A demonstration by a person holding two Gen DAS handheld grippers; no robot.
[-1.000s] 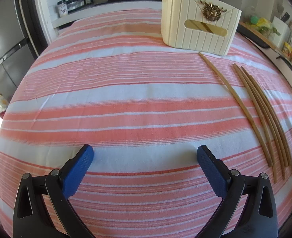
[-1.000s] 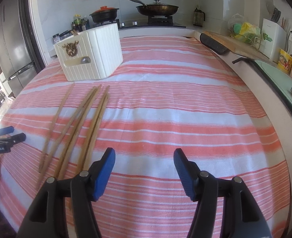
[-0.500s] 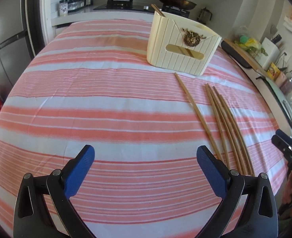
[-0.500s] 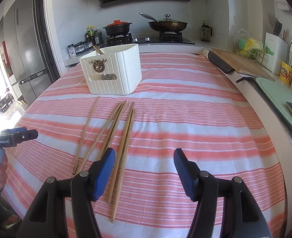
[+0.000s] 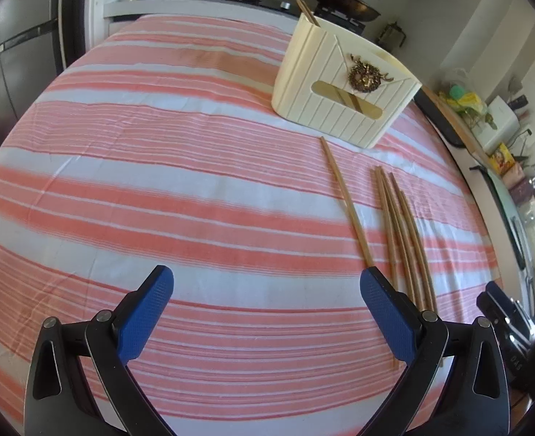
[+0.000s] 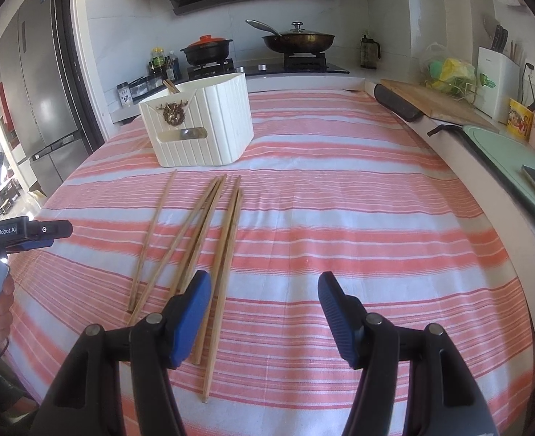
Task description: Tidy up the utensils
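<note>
Several wooden chopsticks lie loose on the striped cloth, fanned in front of a cream ribbed utensil holder. In the left wrist view the same chopsticks lie to the right, below the holder, which has chopstick ends poking out of its top. My left gripper hangs open over bare cloth, left of the chopsticks. My right gripper is open too, its left finger above the near ends of the chopsticks, nothing between the pads. The left gripper also shows at the left edge of the right wrist view, held by a hand.
The pink and white striped tablecloth covers the whole table. Behind it is a stove with a black pot and a lidded pan. A cutting board and counter items line the right side. A fridge stands at left.
Both grippers have risen and tilted, so the holder and stove now sit lower and fuller in each view. The chopsticks and holder have not moved. Both grippers stay open.
</note>
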